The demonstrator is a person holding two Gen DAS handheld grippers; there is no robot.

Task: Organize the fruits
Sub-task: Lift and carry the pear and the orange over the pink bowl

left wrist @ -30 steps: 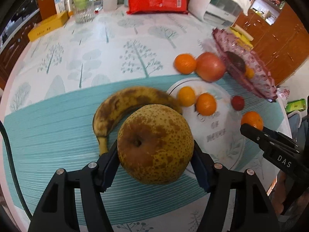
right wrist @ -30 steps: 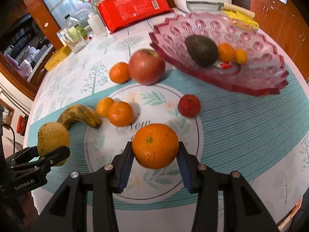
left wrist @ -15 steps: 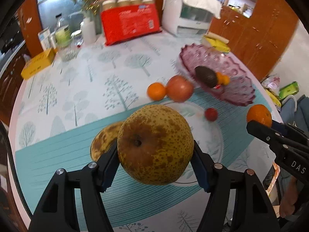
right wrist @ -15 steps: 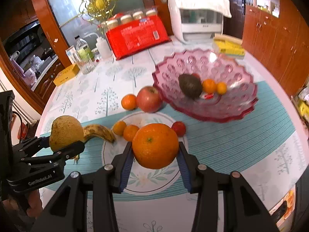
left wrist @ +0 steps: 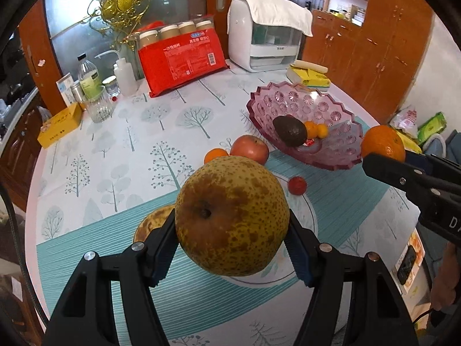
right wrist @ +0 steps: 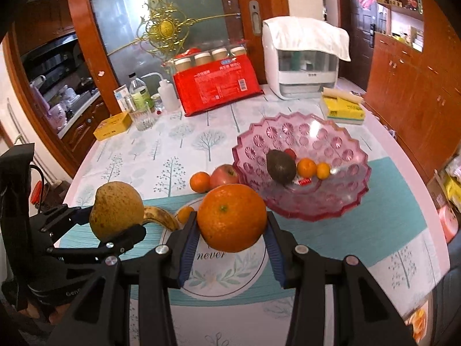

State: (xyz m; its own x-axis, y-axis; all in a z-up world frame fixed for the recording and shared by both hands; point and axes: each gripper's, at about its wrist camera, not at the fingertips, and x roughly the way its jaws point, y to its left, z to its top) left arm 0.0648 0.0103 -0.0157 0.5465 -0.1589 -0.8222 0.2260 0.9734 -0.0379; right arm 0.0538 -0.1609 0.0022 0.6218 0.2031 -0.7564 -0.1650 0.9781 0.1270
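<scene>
- On the left, the left gripper (left wrist: 232,252) is clamped on the pear (left wrist: 232,216), now hoisted well clear of the table (left wrist: 121,150), banana (right wrist: 160,216) left below.
- In the middle, the right gripper (right wrist: 232,240) grips the orange (right wrist: 232,217), also lifted off the mat.
- Over right, the bowl (right wrist: 340,199) holds an avocado (right wrist: 281,167) and small citrus. Guessing both fruits head there next.

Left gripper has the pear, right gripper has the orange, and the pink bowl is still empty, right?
Not empty. The right wrist view shows the pink bowl already holding an avocado and two small oranges. The left gripper does hold the pear, the right gripper the orange.
</scene>
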